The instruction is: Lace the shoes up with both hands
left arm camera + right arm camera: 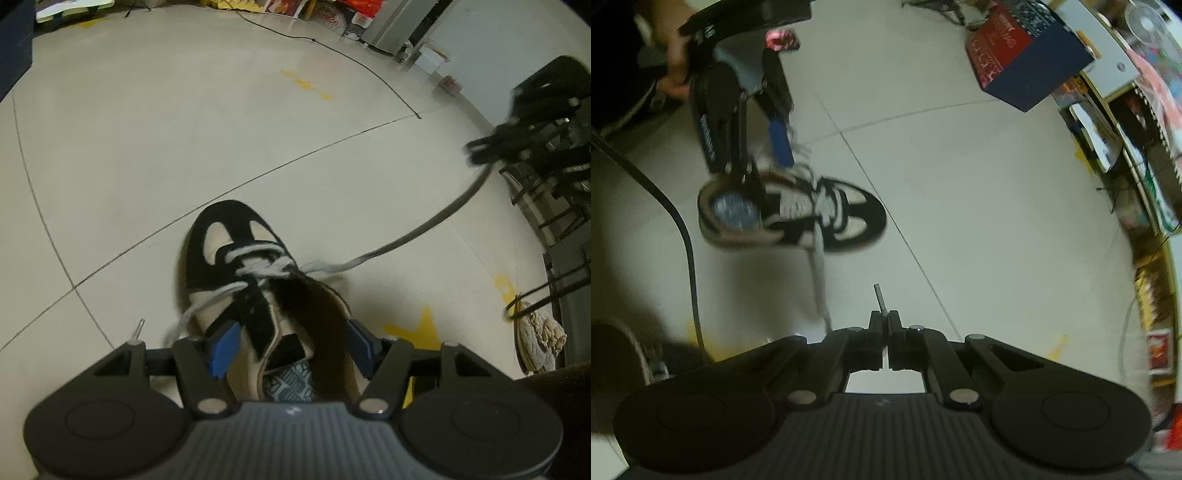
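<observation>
Left fingers [291,350] spread wide, blue pads clamped on either side of the shoe [258,280] at its collar, pinning it to the tiled floor [147,147]. Shoe opening faces me; a patterned insole shows inside. Long axis runs straight away from my left fingers, black toe pointing off. One free lace end [137,330] lies on the floor to its left. Right fingers [885,321] pressed together on the other lace [820,273], its tip poking out past them, lace running taut back to the eyelets.
</observation>
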Available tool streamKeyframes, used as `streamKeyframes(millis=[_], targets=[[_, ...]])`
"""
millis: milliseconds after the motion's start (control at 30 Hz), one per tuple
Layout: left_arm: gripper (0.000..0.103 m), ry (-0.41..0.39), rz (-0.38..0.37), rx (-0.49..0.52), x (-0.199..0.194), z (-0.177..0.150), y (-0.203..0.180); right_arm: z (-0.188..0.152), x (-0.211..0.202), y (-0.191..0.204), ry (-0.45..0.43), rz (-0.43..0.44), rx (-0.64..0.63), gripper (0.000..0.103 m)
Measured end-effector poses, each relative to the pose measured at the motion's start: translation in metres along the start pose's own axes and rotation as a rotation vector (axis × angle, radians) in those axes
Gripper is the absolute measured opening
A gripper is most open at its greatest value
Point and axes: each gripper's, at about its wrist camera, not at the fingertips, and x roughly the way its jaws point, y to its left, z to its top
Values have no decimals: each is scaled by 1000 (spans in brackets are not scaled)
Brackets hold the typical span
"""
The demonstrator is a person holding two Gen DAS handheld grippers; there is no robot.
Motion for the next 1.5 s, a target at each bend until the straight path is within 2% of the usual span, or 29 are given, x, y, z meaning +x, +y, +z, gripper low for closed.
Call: streamKeyframes(millis=[100,367,567,767,967,1000,1067,1133,1200,1300,1467,1500], targets=[[63,-7,6,14,-3,-1,-1,2,17,7,-28,19,71,3],[58,9,19,-42,5,-2,8,7,51,26,-123,73,208,3],[51,-15,33,-40,4,-5,8,7,71,25,-184,117,411,3],[51,-20,44,-38,11,-9,8,-2,82,29,-252,173,532,3],[49,-38,65,-42,12,-11,7,-11,94,27,-332,249,728,3],[45,-44,66,-35,10,-12,7,-10,96,28,-333,253,739,3],[44,-56,70,-24,7,-13,8,-5,101,33,-332,270,752,3],[43,-71,70,-55,8,-12,12,-2,105,35,-327,288,733,3],[34,-70,61,-90,10,-9,17,-1,109,34,-321,300,719,3],[24,-100,70,-93,9,-5,18,0,116,30,-309,288,715,3],[17,-140,64,-102,2,-8,19,5,122,33,-327,288,732,3],[15,-147,46,-136,0,-10,25,8,122,34,-332,278,726,3]])
